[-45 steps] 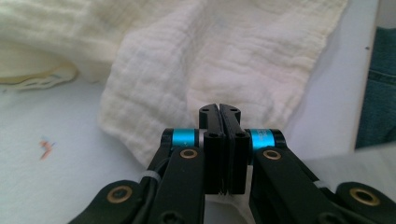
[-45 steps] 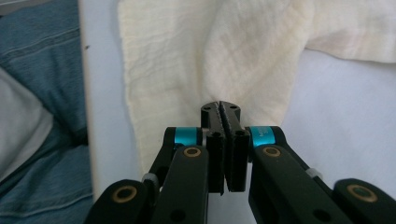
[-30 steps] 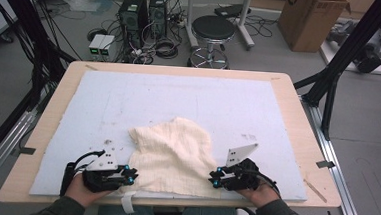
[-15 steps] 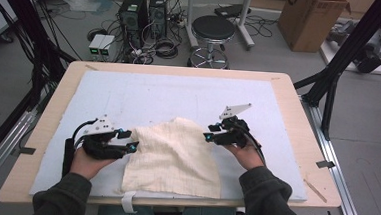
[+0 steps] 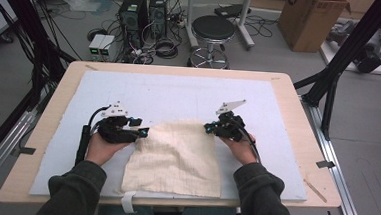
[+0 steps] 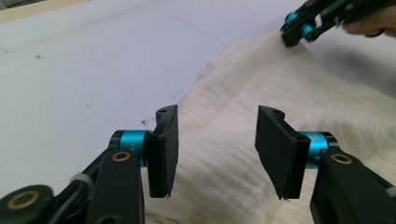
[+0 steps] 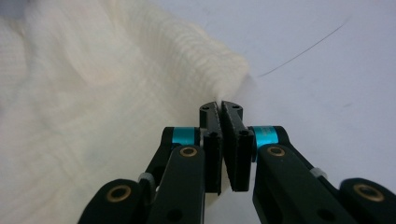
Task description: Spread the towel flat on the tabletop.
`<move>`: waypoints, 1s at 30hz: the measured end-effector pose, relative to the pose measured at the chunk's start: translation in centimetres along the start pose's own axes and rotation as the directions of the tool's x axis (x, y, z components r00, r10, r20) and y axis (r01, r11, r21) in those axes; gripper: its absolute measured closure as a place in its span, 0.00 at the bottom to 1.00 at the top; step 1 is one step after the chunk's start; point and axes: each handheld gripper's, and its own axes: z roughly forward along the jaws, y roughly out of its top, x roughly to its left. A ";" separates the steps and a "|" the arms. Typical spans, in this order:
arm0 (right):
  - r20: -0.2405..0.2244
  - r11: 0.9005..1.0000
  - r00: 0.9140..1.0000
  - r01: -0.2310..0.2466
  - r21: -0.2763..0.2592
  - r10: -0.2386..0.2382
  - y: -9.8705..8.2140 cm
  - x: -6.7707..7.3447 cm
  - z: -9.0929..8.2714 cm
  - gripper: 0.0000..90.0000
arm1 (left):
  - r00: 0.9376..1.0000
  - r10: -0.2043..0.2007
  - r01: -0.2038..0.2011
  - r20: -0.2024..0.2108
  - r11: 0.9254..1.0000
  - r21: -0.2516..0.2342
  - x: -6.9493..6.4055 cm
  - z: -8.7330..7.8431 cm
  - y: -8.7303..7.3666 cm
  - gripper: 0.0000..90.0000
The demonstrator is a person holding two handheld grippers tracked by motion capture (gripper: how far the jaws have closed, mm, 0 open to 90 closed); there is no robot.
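A cream cloth [image 5: 175, 156] lies spread flat on the white mat [image 5: 179, 94], reaching to the table's near edge. My left gripper [image 5: 144, 131] is at the cloth's far left corner. In the left gripper view the left gripper [image 6: 217, 149] is open; its jaws have just been closing a little, with the cloth [image 6: 289, 93] lying under the gap and no pad pressing on it. My right gripper [image 5: 208, 127] is at the far right corner. In the right gripper view the right gripper [image 7: 219, 109] is shut, pinching the cloth's [image 7: 93, 93] corner edge at its tips.
The mat covers most of the wooden table [image 5: 289, 93]. Beyond the far edge stand a black stool [image 5: 213, 29], computer cases [image 5: 144, 9] with cables, and a cardboard box [image 5: 309, 19]. Black frame struts [image 5: 335, 76] rise at both sides.
Both hands have carried the cloth's corners from the near edge towards the far side, and the bunched cloth now lies flat. The right jaws have shut.
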 end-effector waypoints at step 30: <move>0.041 0.983 0.982 -0.180 -0.046 0.182 -0.8 -3.6 -1.8 0.72 | 1.000 0.014 -0.017 0.027 0.990 0.139 -0.6 3.6 -1.3 0.62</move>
